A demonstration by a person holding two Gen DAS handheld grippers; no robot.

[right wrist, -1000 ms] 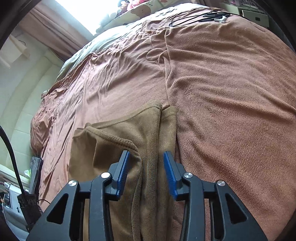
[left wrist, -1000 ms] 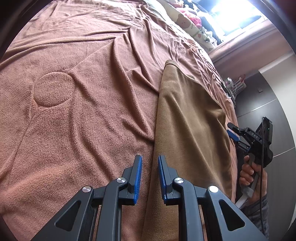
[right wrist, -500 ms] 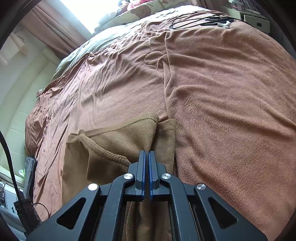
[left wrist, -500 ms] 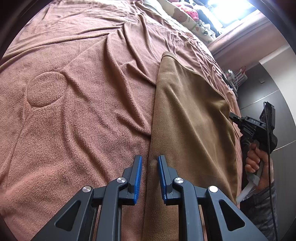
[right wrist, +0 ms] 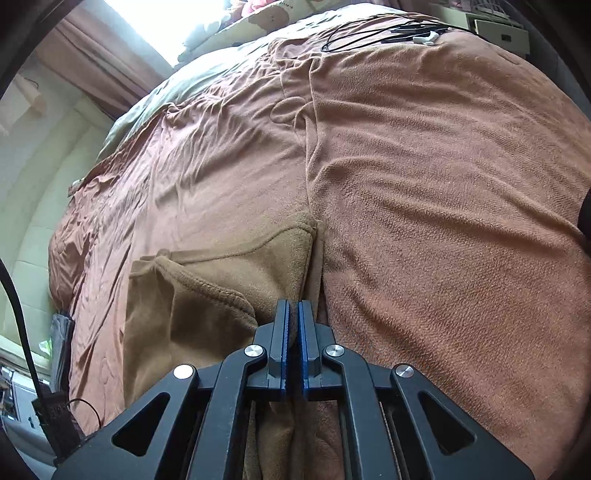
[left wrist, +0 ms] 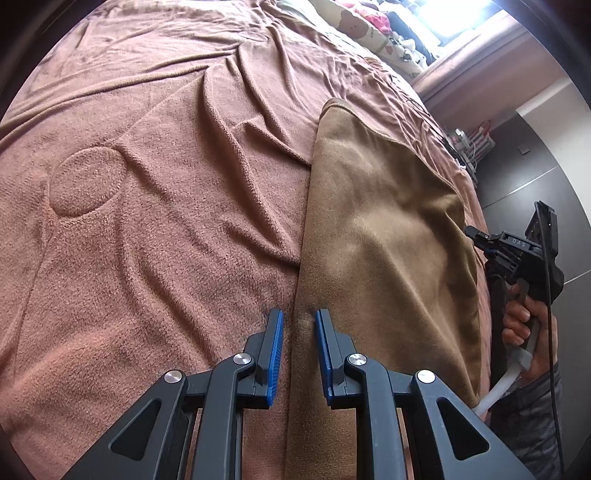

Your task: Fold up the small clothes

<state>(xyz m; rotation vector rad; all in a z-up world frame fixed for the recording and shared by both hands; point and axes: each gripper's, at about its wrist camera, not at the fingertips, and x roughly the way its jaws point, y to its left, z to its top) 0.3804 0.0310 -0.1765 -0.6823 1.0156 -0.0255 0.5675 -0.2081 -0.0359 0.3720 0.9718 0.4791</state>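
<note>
So the tan fleece garment (left wrist: 384,236), soft and already folded over on itself, was lying on the rust-brown terry blanket (left wrist: 155,206) covering the bed, close to the near edge. The left gripper (left wrist: 298,325) sat right over the garment's long folded edge with its blue-padded jaws a narrow gap apart, the edge running between them but the pads not pressing on it as far as I could see. The right gripper (right wrist: 291,314) had its jaws nearly together with a bunched layer of the fleece pinched between the pads, and they were easing open a touch at that moment. From the left wrist view you could see the other tool out past the garment's far side with a hand (left wrist: 521,317) wrapped round its handle. Nothing was sitting on top of the garment; the blanket around it was full of creases, with a round stitched patch (left wrist: 86,182) off to one side. Further back there was a tangle of black cable (right wrist: 373,35) on the blanket, a bear-print pillow (left wrist: 369,29) near the bright window, and pinkish curtains (right wrist: 92,62)
</note>
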